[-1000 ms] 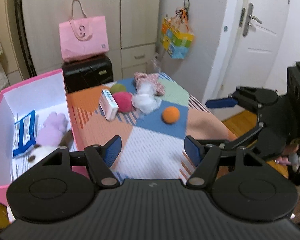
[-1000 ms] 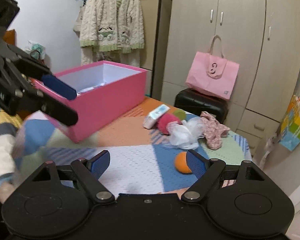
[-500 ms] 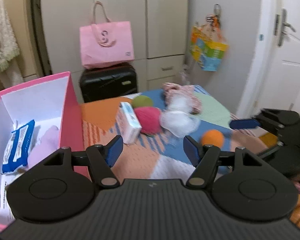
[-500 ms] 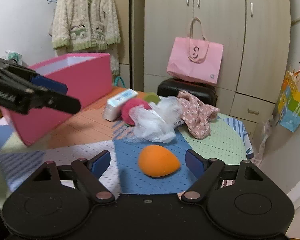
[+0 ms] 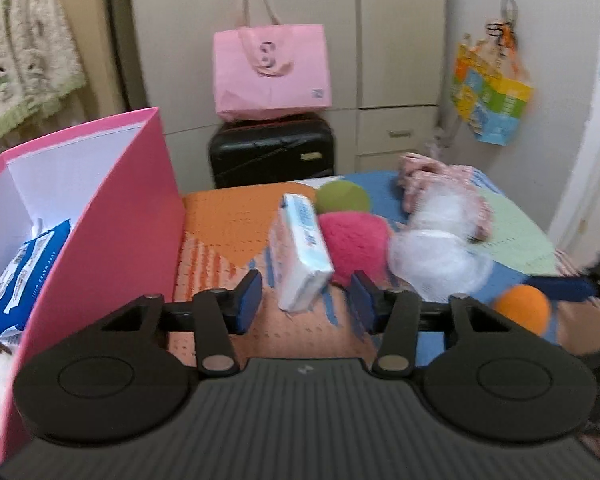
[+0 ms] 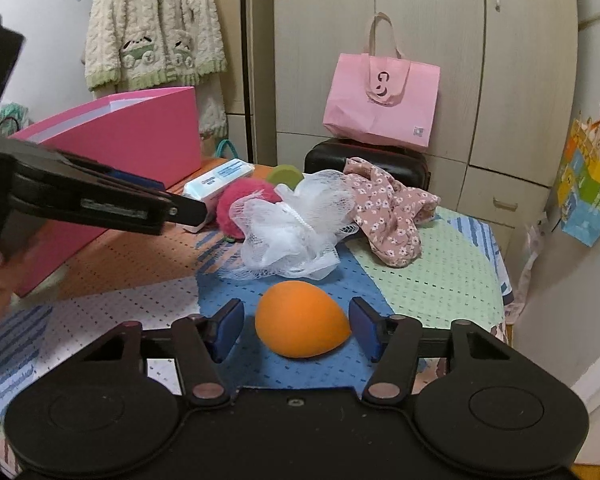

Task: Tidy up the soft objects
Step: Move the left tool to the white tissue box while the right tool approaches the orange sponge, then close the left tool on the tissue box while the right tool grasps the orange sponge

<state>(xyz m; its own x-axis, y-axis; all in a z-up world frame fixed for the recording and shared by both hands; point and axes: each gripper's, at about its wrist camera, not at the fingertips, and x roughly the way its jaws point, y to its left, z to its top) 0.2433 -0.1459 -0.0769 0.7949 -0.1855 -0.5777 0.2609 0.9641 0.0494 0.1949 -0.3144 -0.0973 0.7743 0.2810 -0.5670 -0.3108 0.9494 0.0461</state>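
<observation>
Both tongs have lowered and been closing, still apart: right tongs [image 6: 296, 326] flank the orange sponge [image 6: 302, 324], left tongs [image 5: 305, 300] the tissue pack [image 5: 302, 252].

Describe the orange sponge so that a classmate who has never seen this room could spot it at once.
Find the patchwork-covered table in front of the wardrobe. On its blue patch, nearer than the white mesh puff, lies the orange sponge. It alone is smooth, egg-shaped and orange.

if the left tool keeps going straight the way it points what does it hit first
Most likely the white tissue pack: it lies straight ahead between the closing fingers of the left tool, pads not on it yet. The pink fuzzy ball sits just beyond to the right; depth is uncertain.
</observation>
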